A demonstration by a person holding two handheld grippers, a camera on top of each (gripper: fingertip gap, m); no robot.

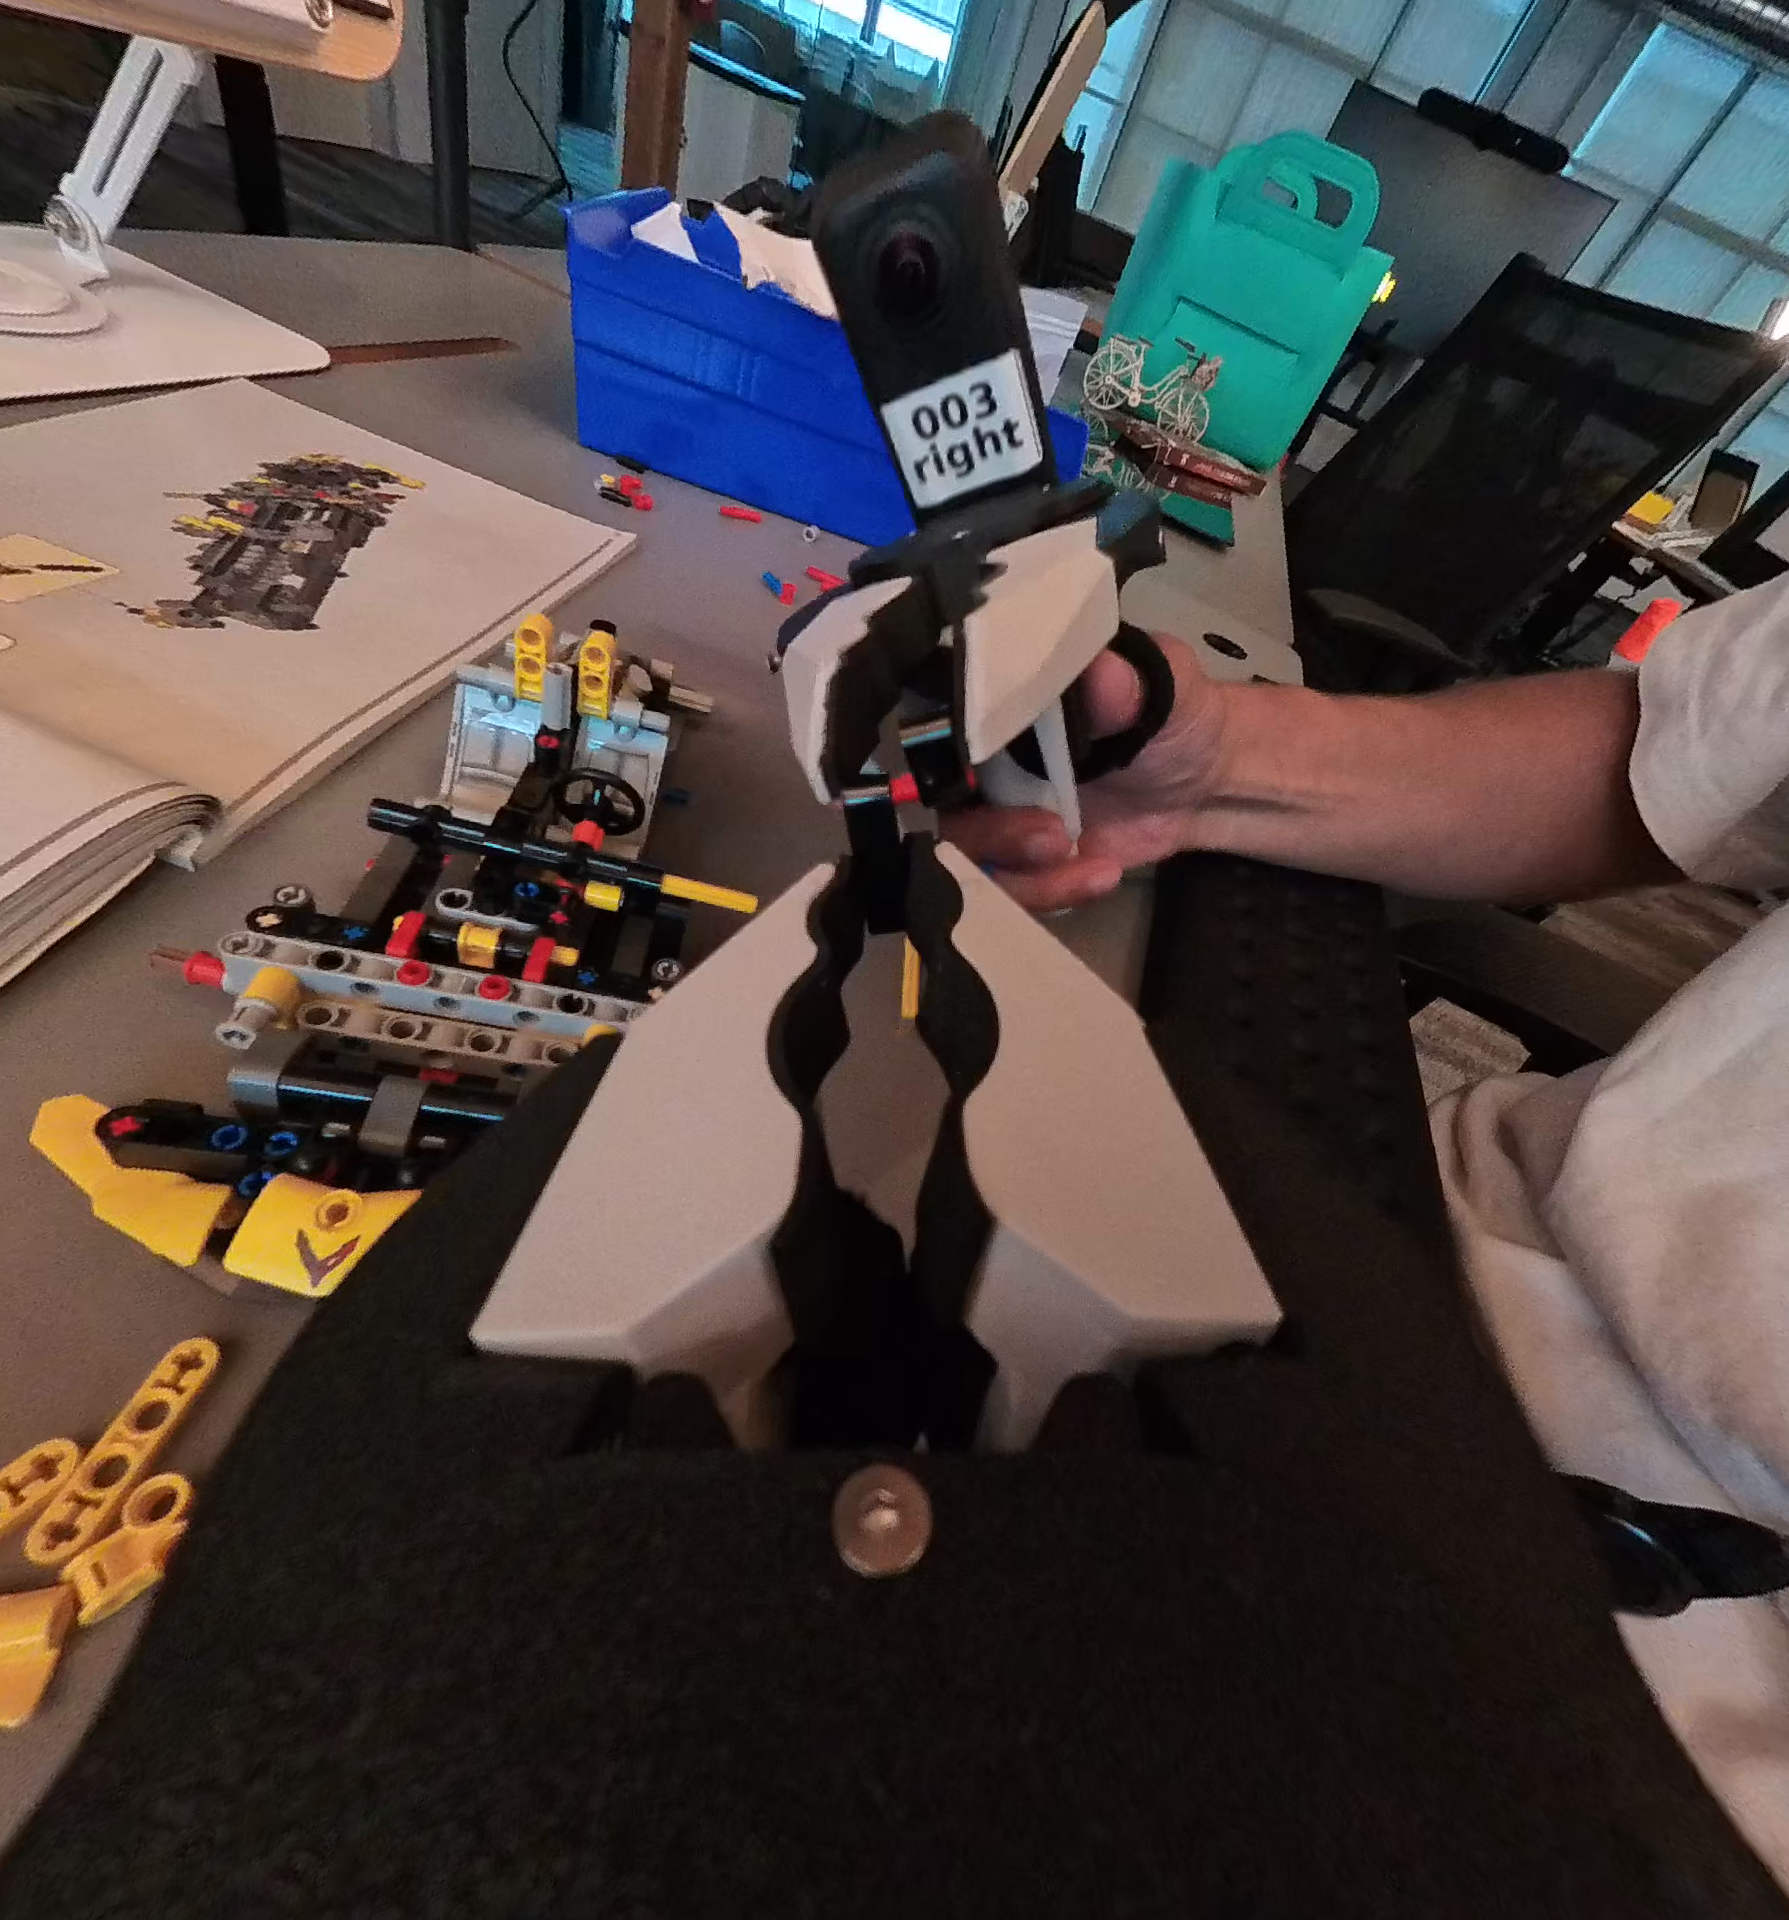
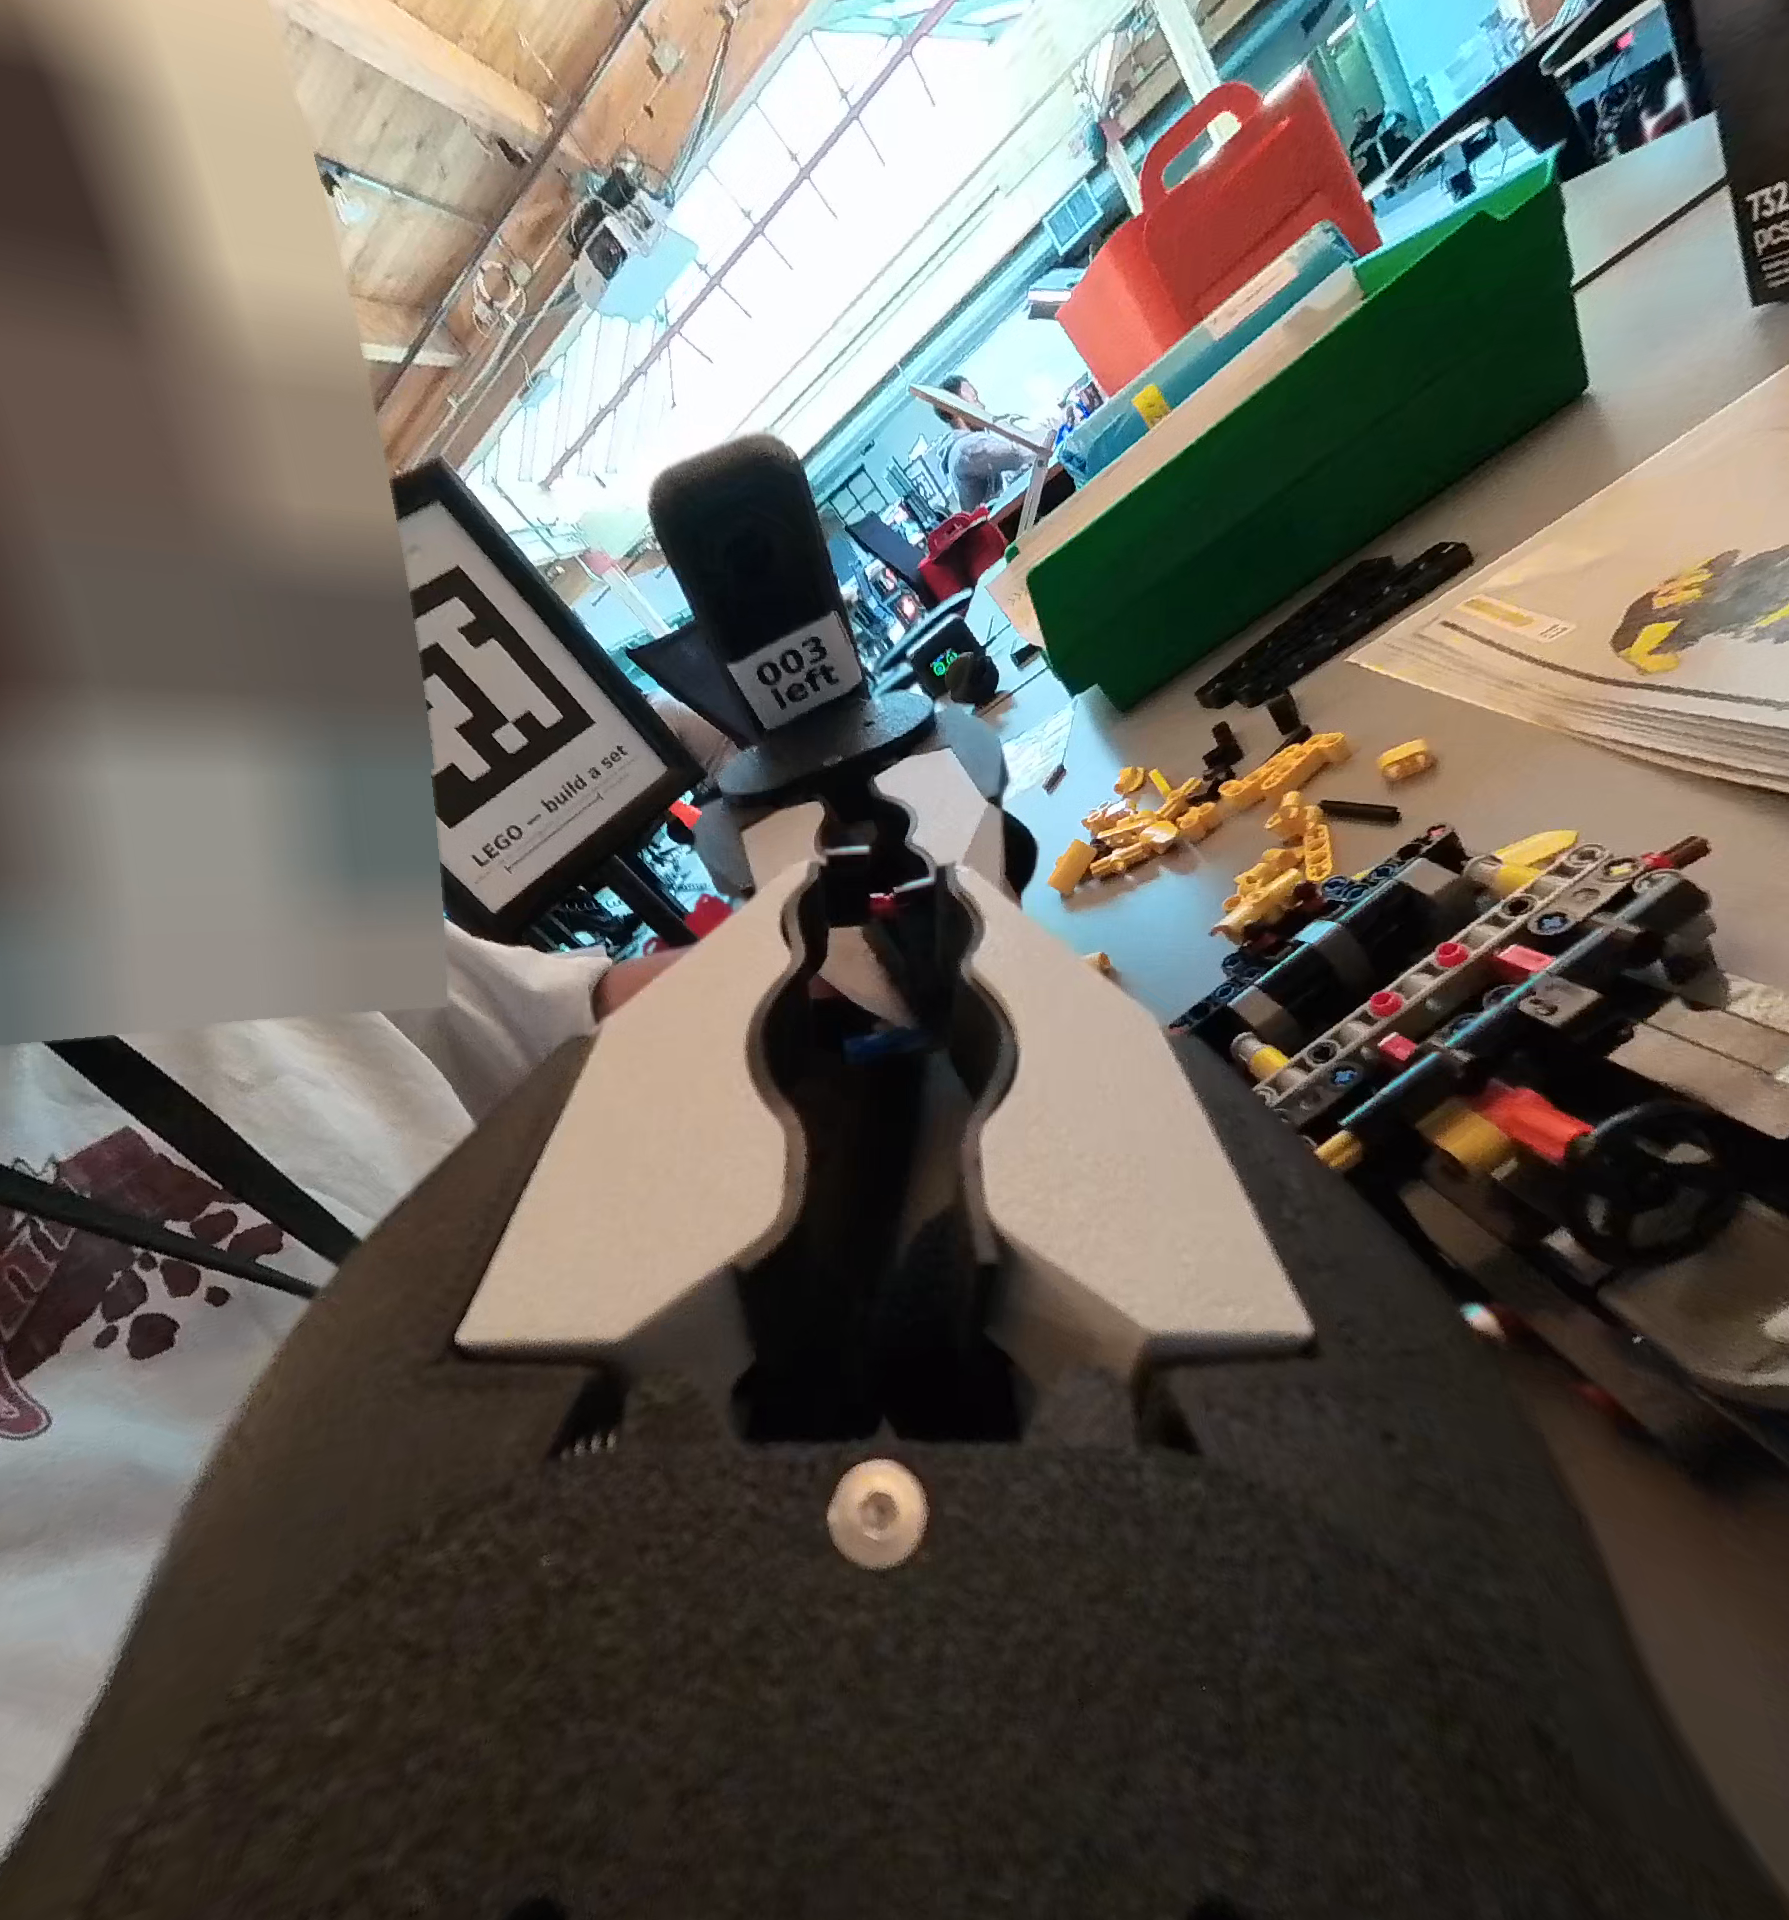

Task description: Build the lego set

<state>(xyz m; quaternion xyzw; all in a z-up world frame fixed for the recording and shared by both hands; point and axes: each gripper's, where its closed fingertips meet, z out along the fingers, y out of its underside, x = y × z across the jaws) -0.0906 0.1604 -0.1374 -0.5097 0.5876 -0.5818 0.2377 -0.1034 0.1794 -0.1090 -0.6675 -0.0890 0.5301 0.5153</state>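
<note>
Building is only partly done: the car frame (image 1: 454,935) lies unfinished, loose yellow pieces (image 2: 1212,810) wait, while left gripper (image 1: 885,883) and right gripper (image 2: 885,883) pinch one small black piece (image 1: 882,831) together.

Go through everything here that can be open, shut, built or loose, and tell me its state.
left claw: shut on small black piece
right claw: shut on the same piece
lego car: partly built, on the table
instruction book: open
yellow lego pieces: loose
blue bin: open-topped
</note>
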